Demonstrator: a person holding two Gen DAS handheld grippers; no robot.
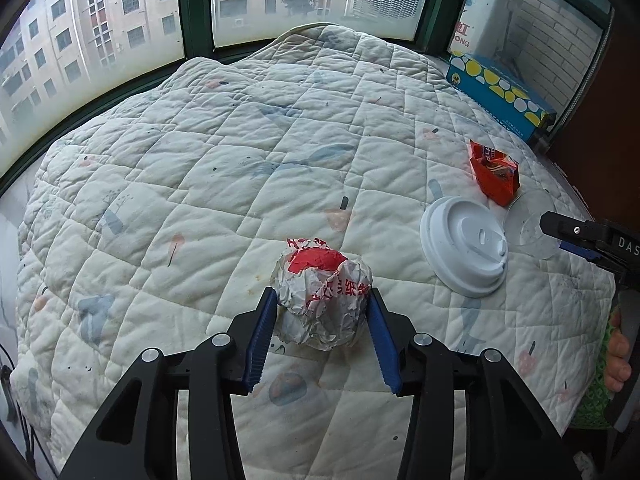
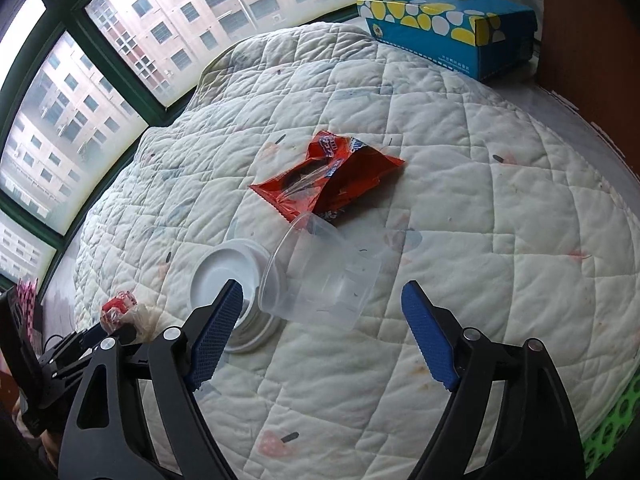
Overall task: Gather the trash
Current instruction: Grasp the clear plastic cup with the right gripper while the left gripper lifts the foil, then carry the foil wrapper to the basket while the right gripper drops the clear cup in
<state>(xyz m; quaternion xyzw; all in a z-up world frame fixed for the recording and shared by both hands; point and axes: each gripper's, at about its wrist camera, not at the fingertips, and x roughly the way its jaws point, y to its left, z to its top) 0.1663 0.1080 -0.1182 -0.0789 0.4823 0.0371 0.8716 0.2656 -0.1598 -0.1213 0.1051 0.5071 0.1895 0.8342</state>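
A crumpled red-and-white paper ball (image 1: pixel 322 298) lies on the quilted cover (image 1: pixel 200 184). My left gripper (image 1: pixel 322 298) has its blue pads on both sides of the ball, touching or nearly touching it. A white cup lid (image 1: pixel 464 246), a clear plastic cup (image 1: pixel 530 226) on its side and a red snack wrapper (image 1: pixel 496 172) lie to the right. My right gripper (image 2: pixel 322 296) is open, its fingers straddling the clear cup (image 2: pixel 320 276), with the lid (image 2: pixel 224 276) by its left finger and the wrapper (image 2: pixel 320 180) beyond. The paper ball (image 2: pixel 120 310) shows at far left.
A blue tissue box with yellow and white dots (image 2: pixel 444 24) stands at the back right by the windows (image 1: pixel 120 40). A brown wall (image 1: pixel 600 120) is at the right. The quilt's edge drops off at left and front. A green mesh item (image 2: pixel 612 428) is at the lower right.
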